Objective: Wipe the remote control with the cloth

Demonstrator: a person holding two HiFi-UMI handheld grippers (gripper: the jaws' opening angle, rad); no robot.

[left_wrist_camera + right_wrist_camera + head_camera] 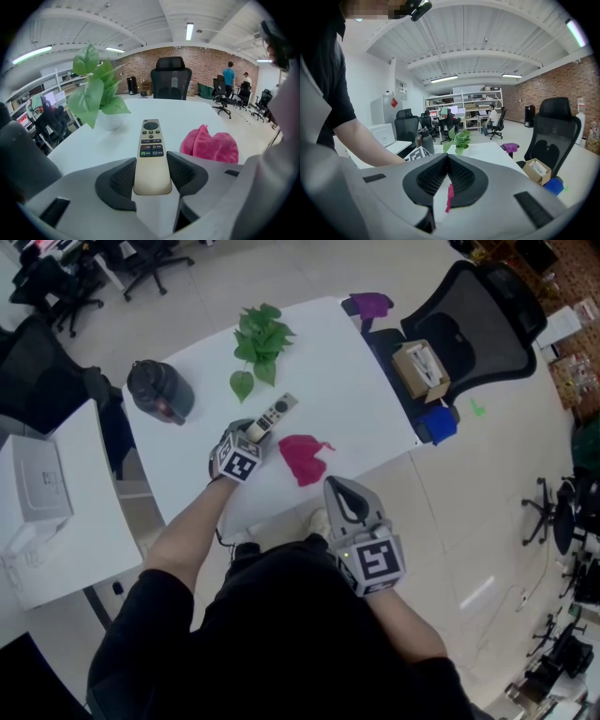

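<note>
From your head view, the remote control [277, 412] lies on the white table [328, 362] with its near end in your left gripper [251, 434] and the pink cloth [303, 457] just beside it. In the left gripper view, both pads [123, 179] clamp the remote's sides. In the right gripper view, your right gripper [448, 159] is closed on nothing.

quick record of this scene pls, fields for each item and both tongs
remote control: buttons up, on the white table
left tongs: closed on the remote control's near end
cloth: pink, crumpled, on the table beside the remote control, untouched
right tongs: shut, empty, by the table's near edge
plant: beyond the remote control
wiping: not begun
</note>
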